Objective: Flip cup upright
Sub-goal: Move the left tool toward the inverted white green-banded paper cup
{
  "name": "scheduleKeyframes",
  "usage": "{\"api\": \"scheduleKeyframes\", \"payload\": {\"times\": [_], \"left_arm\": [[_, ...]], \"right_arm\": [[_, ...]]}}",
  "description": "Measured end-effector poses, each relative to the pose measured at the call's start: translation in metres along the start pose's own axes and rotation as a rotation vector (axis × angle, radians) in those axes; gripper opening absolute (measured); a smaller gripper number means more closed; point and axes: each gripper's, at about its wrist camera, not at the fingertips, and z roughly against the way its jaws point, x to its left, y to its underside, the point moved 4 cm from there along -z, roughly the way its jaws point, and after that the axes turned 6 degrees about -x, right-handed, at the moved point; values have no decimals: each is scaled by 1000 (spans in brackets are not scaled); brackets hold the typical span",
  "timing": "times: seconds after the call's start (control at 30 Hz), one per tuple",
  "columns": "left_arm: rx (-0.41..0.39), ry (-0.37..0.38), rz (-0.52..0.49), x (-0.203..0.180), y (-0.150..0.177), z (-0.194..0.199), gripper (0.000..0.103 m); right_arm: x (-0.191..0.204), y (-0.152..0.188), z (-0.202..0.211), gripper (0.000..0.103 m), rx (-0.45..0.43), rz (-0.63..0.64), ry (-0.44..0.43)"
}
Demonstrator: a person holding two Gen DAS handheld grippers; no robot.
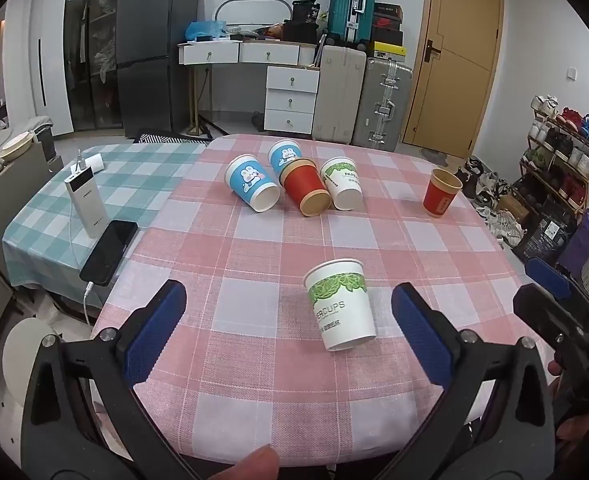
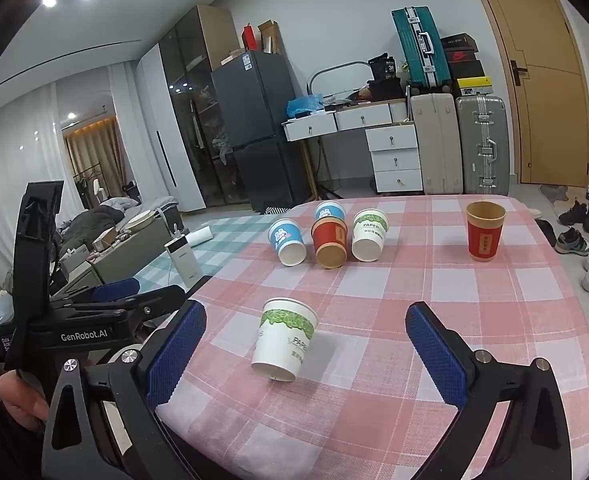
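Observation:
A white paper cup with a green leaf band (image 1: 340, 304) (image 2: 284, 338) stands upside down on the pink checked tablecloth (image 1: 254, 240) (image 2: 434, 288), close in front of both grippers. My left gripper (image 1: 290, 332) is open and empty, with the cup just beyond its fingers. My right gripper (image 2: 306, 352) is open and empty, with the cup between and just past its fingertips. Farther back, two blue rabbit cups (image 1: 252, 188) (image 2: 288, 242), a red cup (image 1: 306, 192) (image 2: 329, 242) and a white-green cup (image 1: 342, 189) (image 2: 369, 235) lie on their sides. A red cup (image 1: 440, 193) (image 2: 484, 231) stands upright at the right.
A phone (image 1: 109, 252) and a white power bank (image 1: 85, 204) (image 2: 183, 261) lie on the teal checked cloth at the left. The left gripper's body (image 2: 74, 312) shows at the left of the right wrist view. Drawers, suitcases, a fridge and shoes stand beyond the table.

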Motion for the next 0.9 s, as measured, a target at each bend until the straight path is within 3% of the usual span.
{"api": "scheduleKeyframes", "payload": {"times": [0.9], "left_arm": [[8,-14,-13,-4,5,-4,103]], "right_arm": [[-3,-2,1,102,-1,1,2]]}}
